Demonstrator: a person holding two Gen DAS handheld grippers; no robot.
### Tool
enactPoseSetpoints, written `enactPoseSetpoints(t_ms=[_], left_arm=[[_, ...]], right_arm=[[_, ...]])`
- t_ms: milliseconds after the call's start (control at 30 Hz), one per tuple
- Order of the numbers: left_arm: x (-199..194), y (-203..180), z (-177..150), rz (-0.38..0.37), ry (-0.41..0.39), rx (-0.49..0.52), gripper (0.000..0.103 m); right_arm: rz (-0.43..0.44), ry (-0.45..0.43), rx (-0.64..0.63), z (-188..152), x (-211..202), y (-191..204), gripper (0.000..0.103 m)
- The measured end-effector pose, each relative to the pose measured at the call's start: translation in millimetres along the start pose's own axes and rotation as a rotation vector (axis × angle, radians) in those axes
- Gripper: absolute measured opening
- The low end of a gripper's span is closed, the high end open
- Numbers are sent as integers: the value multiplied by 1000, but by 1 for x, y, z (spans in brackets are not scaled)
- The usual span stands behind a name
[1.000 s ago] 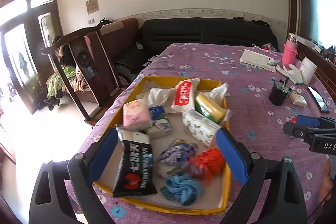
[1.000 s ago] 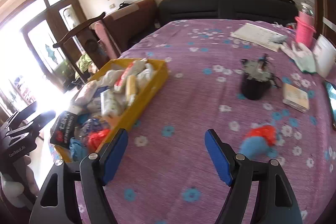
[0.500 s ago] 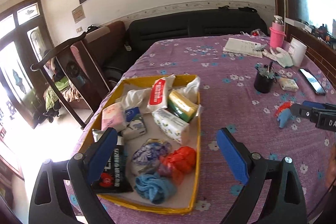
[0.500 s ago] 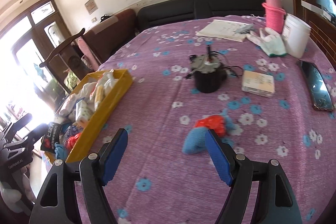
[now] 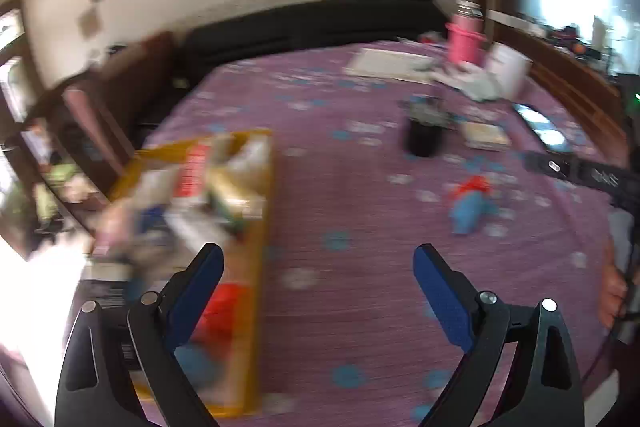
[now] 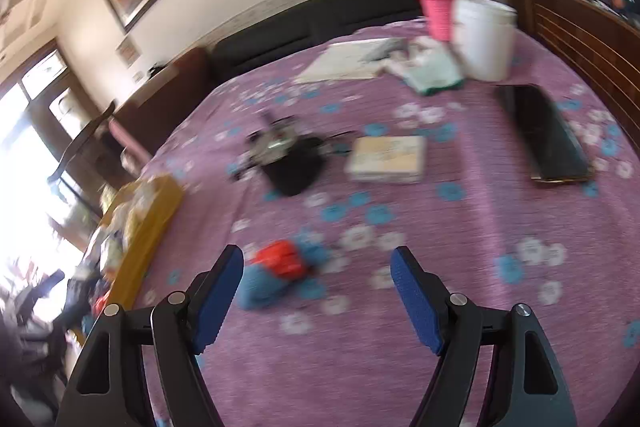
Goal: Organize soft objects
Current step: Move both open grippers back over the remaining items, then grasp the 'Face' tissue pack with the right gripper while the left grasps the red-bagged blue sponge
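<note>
Right wrist view: my right tool (image 6: 316,285) stands released, blue pads wide apart, nothing between them. The blue-and-red soft bundle (image 6: 280,273) lies on the purple flowered worktop (image 6: 460,227) just ahead of the tool and toward its left pad, near that pad but not touching it. Its long axis, as far as the blur lets me judge, runs slantwise, the blue end nearer me and to the left, the red patch on top toward the far right. I judge the pads would need to shift left and turn across that axis before closing.

Left wrist view: my left tool (image 5: 318,281) is also released and empty. From here the bundle (image 5: 472,205) sits well off to the right of the tool; the yellow tray (image 5: 256,267) of soft packets is on the bundle's far left, under the left pad. The right tool is clearly the nearer one to the bundle, and the tray is nearer the left.

Beyond the bundle stand a black pot (image 6: 296,167), a small flat box (image 6: 386,159) and a dark phone (image 6: 544,135).

Writing: a red-labelled packet (image 5: 192,167) in the tray carries print, too blurred to read. White lettering on the right tool's body (image 5: 604,177), at the left view's right edge, is not legible either.
</note>
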State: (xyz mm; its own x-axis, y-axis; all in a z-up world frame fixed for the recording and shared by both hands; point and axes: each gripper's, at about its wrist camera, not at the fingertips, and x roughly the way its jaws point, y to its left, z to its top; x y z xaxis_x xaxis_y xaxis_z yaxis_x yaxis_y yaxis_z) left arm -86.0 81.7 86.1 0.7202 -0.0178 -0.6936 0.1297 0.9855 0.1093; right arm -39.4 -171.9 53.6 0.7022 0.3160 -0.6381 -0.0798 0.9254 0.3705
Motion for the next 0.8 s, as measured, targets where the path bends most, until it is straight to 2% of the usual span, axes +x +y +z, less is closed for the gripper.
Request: enactPoseSetpoints(t_ms=[67, 167, 233, 300, 400, 500, 633, 800], left_arm=[[18, -23, 0, -98, 19, 35, 95], [46, -46, -4, -158, 62, 67, 95], [64, -52, -6, -217, 91, 48, 95], [81, -49, -9, -243, 127, -2, 95], [97, -35, -11, -297, 187, -96, 95], [97, -23, -12, -359, 159, -167, 98], [98, -20, -13, -395, 150, -185, 102], [98, -18, -12, -407, 142, -200, 102]], right_arm=[[-39, -9, 27, 5, -4, -18, 80], [-100, -17, 67, 13, -10, -44, 80], [-139, -19, 86, 19, -10, -57, 80], [-167, -18, 85, 26, -5, -63, 80], [-202, 2, 62, 44, 15, -59, 80], [-218, 42, 55, 66, 50, -51, 80], [-284, 89, 13, 93, 96, -31, 80], [-386, 153, -59, 103, 141, -13, 81]])
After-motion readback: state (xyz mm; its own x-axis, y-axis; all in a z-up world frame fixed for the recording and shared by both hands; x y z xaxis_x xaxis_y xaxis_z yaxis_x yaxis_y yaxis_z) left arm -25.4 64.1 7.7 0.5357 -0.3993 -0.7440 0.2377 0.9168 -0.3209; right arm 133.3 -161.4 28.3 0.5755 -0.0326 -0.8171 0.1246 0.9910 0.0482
